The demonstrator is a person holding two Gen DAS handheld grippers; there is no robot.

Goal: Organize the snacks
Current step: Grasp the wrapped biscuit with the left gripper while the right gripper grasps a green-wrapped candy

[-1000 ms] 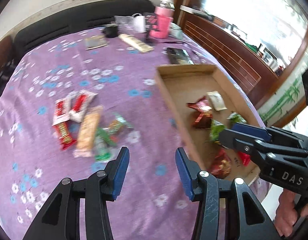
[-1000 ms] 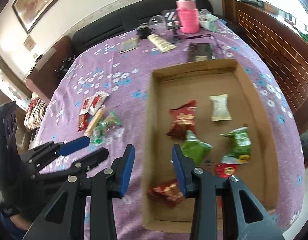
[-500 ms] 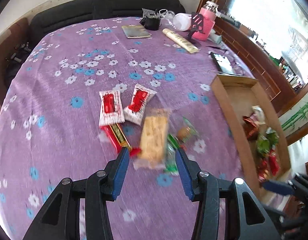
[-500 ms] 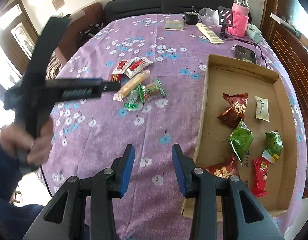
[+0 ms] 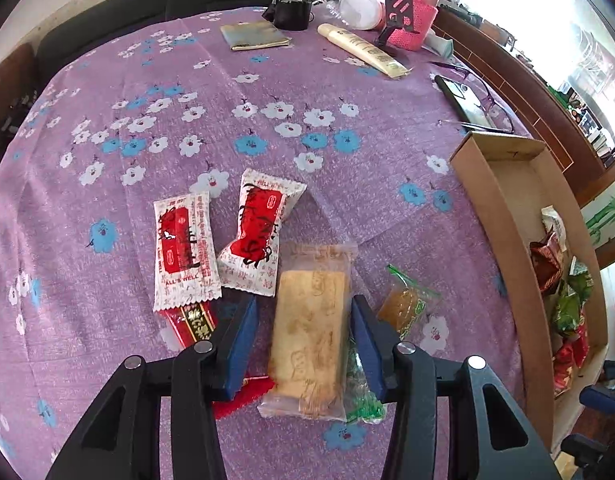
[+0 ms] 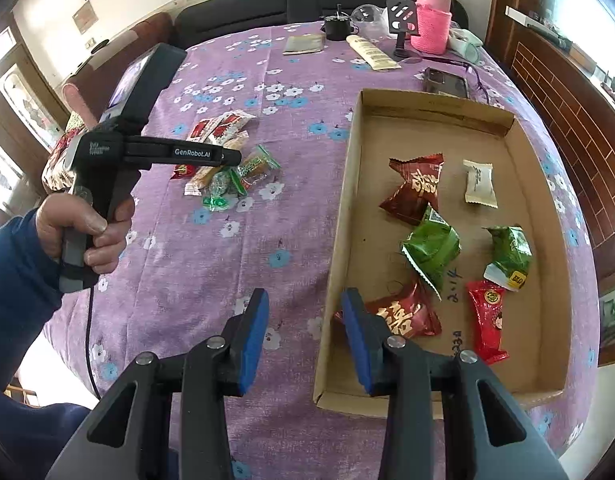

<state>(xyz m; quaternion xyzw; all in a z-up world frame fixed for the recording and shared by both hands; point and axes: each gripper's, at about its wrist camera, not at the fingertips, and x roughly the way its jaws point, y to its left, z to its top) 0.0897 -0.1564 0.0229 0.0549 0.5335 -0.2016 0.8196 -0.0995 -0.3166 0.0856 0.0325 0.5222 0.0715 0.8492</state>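
My left gripper is open, its blue fingers on either side of a long tan cracker packet lying on the purple cloth. Around it lie two white-and-red packets, a red bar, a green candy and a brown-green candy. The cardboard box holds several red, green and white snacks. My right gripper is open and empty, above the box's near left wall. The left gripper shows in the right wrist view over the loose snack pile.
At the table's far end stand a pink bottle, a cream tube, a black cup, a flat booklet, a phone and glasses. A dark sofa runs behind the table.
My left gripper has swung left from the box and come down over the snack pile, now straddling the cracker packet. My right gripper has drawn back to the box's near left corner.
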